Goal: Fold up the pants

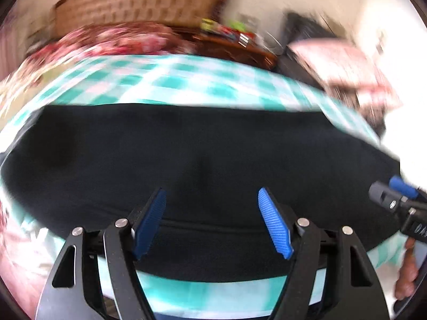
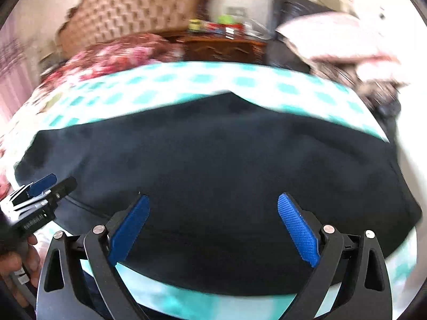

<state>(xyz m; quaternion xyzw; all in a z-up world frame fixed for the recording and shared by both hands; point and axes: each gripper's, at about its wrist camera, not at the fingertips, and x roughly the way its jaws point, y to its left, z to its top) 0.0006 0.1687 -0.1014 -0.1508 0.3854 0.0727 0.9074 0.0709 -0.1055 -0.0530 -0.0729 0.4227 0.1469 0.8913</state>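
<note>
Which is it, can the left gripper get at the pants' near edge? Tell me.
Probably yes. The left gripper is open over the pants, its fingers straddling the near edge, with nothing between them. The right gripper sits off to the side, clear of it.

A tufted headboard (image 2: 133, 8) backs the checked bed (image 2: 186, 80) (teal and white), beside a wooden nightstand (image 2: 224, 48)

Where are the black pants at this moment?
In both wrist views the black pants lie spread on the teal checked bedsheet, just ahead of both open grippers.
</note>
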